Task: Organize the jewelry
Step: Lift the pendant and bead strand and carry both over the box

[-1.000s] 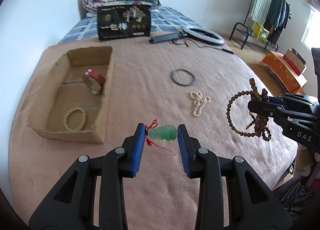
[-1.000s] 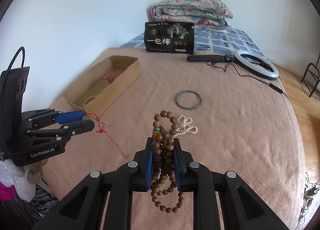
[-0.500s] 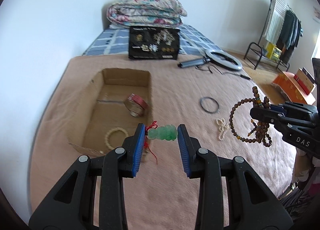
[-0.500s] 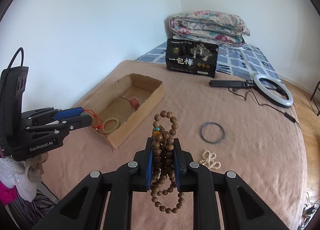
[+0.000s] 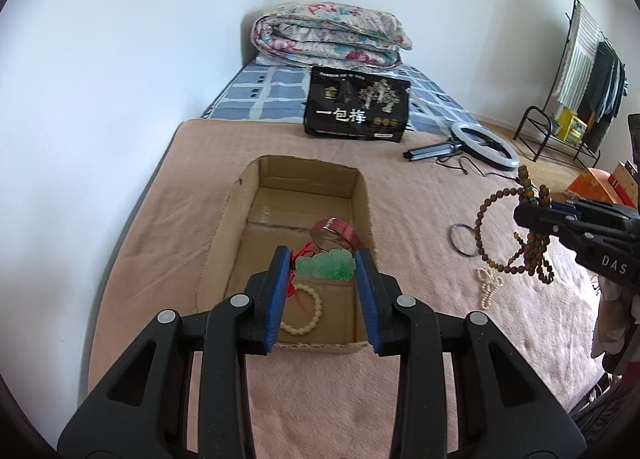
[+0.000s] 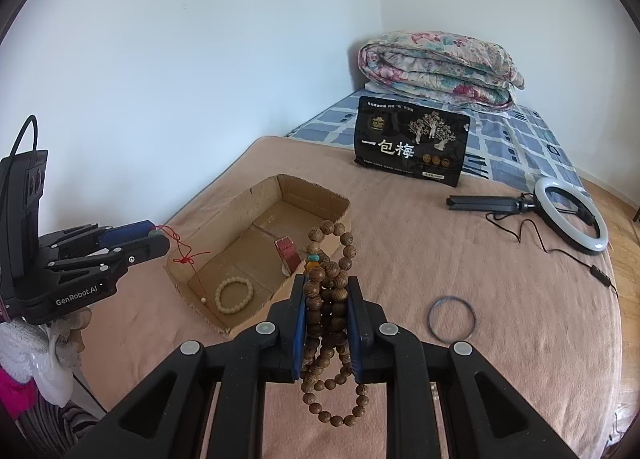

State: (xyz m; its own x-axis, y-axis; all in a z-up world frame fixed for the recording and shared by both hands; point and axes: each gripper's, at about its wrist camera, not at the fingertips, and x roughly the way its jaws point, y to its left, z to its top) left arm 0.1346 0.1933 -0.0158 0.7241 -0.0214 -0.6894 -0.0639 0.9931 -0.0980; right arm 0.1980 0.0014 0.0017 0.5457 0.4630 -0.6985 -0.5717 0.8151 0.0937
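My left gripper (image 5: 322, 259) is shut on a green jade pendant (image 5: 326, 265) whose red cord (image 6: 187, 257) dangles over the near end of the open cardboard box (image 5: 234, 219). Inside the box lie a cream bead bracelet (image 5: 308, 317) and a red band (image 5: 338, 229). In the right wrist view my right gripper (image 6: 327, 287) is shut on a bunch of brown wooden prayer beads (image 6: 330, 323), held in the air to the right of the box (image 6: 256, 193). A dark ring bangle (image 6: 451, 318) and a small pearl piece (image 5: 489, 285) lie on the pink blanket.
A black snack bag (image 5: 356, 107) stands beyond the box, with a folded floral quilt (image 5: 330, 35) behind it. A ring light with its cable (image 6: 570, 217) lies at the right. A clothes rack (image 5: 580, 71) stands past the bed; the white wall runs along the left.
Both grippers have moved left and up, each keeping its hold. The pendant now hangs over the box's near end, and the wooden beads have come beside the box.
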